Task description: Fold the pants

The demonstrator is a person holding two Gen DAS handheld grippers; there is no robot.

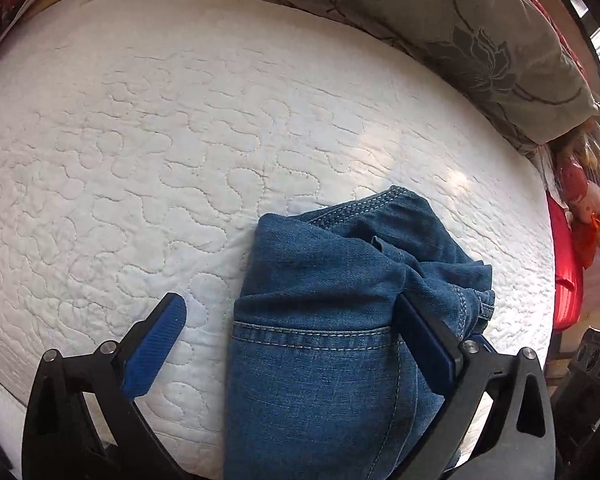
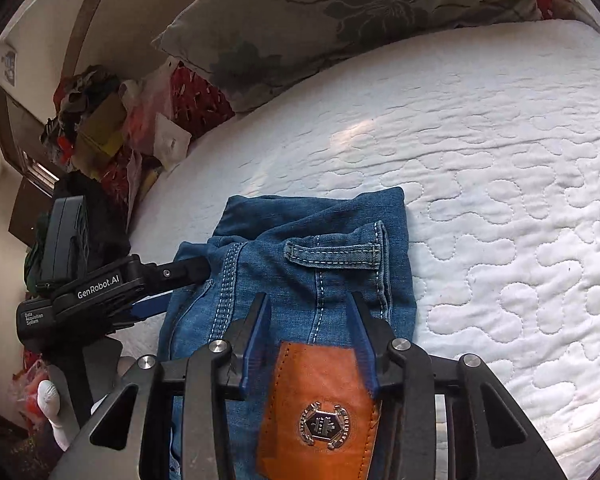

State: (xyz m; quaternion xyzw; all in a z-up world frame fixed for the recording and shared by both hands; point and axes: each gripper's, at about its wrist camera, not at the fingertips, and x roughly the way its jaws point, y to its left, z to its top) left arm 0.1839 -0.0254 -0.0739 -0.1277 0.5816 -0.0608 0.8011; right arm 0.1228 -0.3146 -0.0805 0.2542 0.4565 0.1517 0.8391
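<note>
The jeans (image 2: 300,264) lie on the white quilted bed (image 2: 500,200) as a compact, narrow bundle, layers stacked, with the belt loop and the leather waistband patch (image 2: 320,408) on top, so I judge the folding itself to be nearly or wholly done. My left gripper (image 1: 292,320) has its fingers spread wide: one blue pad (image 1: 156,348) hangs free over the quilt, the other sits against the far edge of the denim, so nothing is pinched. My right gripper (image 2: 306,320) hovers over the waistband end with its fingers partly apart, straddling the patch; the pads do not appear to press the cloth. What I think is left is small: the far end looks a little rumpled where the layers overlap, so a light smoothing or squaring of the edges, then pulling both hands clear.
</note>
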